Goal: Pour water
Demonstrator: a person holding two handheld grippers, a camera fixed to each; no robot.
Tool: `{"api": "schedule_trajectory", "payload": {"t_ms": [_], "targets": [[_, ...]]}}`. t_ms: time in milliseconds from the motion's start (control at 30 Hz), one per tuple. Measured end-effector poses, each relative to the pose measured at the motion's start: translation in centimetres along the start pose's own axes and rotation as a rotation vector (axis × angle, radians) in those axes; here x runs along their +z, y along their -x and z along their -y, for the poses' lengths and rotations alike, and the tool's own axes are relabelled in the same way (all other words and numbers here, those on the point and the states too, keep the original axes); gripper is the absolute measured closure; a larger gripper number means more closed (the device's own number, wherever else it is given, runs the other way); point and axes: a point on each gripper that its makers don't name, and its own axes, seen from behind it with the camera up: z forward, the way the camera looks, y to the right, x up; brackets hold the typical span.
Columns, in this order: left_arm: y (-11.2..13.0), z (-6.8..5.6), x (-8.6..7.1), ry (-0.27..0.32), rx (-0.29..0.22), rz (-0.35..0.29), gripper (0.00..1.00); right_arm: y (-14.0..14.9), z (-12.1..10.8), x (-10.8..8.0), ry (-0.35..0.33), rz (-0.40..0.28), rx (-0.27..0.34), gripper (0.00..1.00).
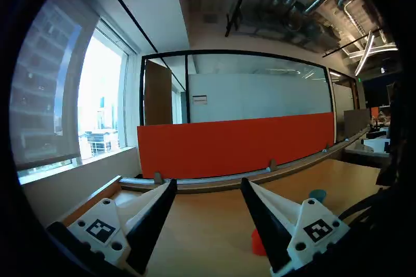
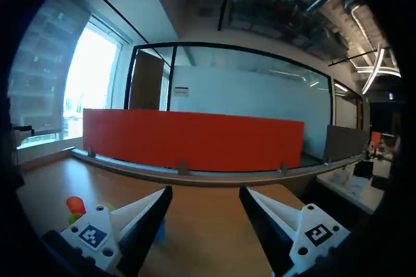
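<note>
Left gripper view: cup (image 1: 317, 194), desk (image 1: 208, 225), divider (image 1: 234, 144)

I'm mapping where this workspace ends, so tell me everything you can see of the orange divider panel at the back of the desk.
The orange divider panel is a long, flat, rectangular screen, plain matte red-orange with no markings. It stands upright along the far edge of the wooden desk, its lower edge seated in a grey rail with small grey brackets clamping it at intervals. A black-framed glass wall rises behind it. Nothing leans on its face.
</note>
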Motion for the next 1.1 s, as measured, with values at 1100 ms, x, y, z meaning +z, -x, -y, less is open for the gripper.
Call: {"api": "schedule_trajectory", "payload": {"t_ms": [1100], "targets": [[-0.9,-2.0,2.5,0.147,0.072,0.100,0.09,-3.4,0.9,1.2,-0.160,0.042,-0.132,0.00]]}}
